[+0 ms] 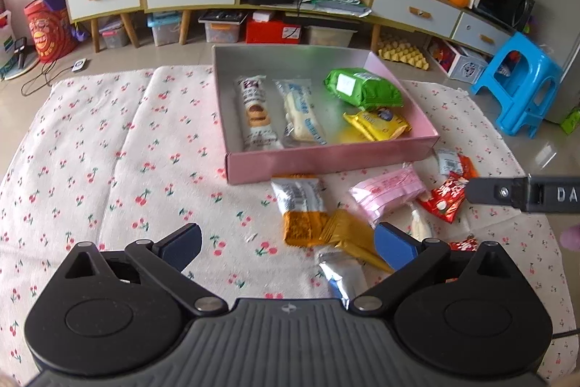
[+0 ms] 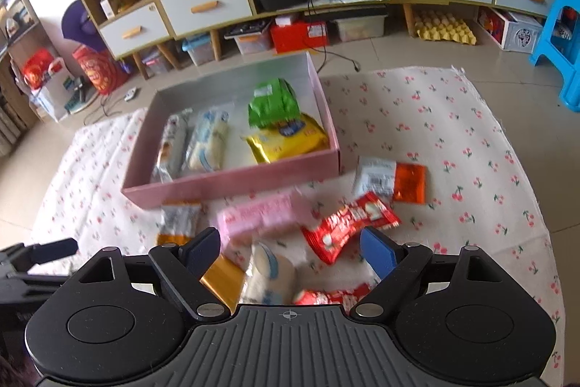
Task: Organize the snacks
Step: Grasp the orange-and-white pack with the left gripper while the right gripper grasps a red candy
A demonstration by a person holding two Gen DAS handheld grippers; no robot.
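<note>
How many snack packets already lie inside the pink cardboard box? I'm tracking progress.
4. A brown-and-white biscuit packet at the box's left, a white-and-blue packet beside it, a green packet at the back right, a yellow packet in front of it. None appear hidden.

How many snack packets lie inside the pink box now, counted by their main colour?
Green packet: 1
Yellow packet: 1
White packets, the biscuit one and the blue-printed one: 2
Total inside the pink box: 4
</note>
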